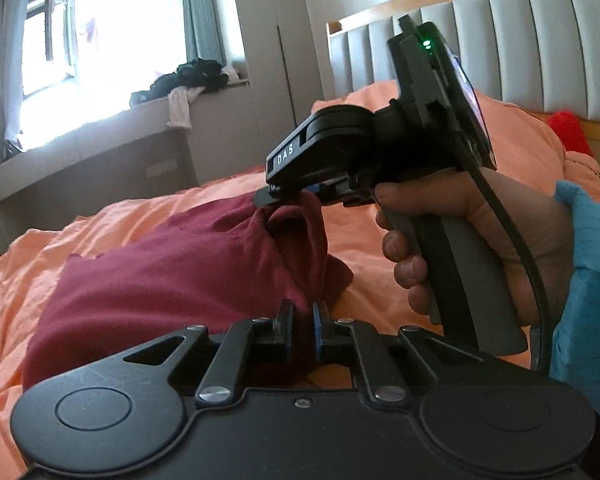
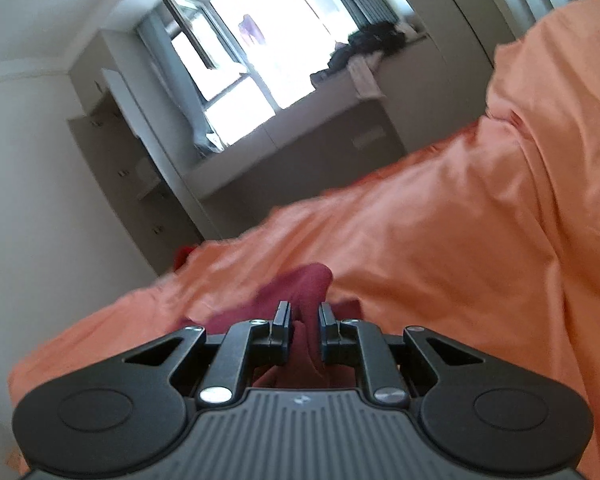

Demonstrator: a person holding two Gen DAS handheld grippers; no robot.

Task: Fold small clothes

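Orange duvet (image 1: 380,240): covers the bed; rumpled; bears the garment.

Maroon garment (image 1: 148,280): small, soft, lying spread on the duvet. Bulk lies to the left of both grippers; near-right edge lifted off the duvet at two pinch points. Long axis appears to run left-right across the left wrist view, though folds obscure the outline.

Right gripper (image 1: 300,197): hand-held, seen side-on above and beyond the left one; fingers nearly closed on a bunched peak of maroon cloth.

Left gripper (image 1: 303,320): fingers drawn close, cloth clamped between them at the nearest edge.

Judgement: both pinches lie on one edge; the fold would carry it leftward over the bulk.
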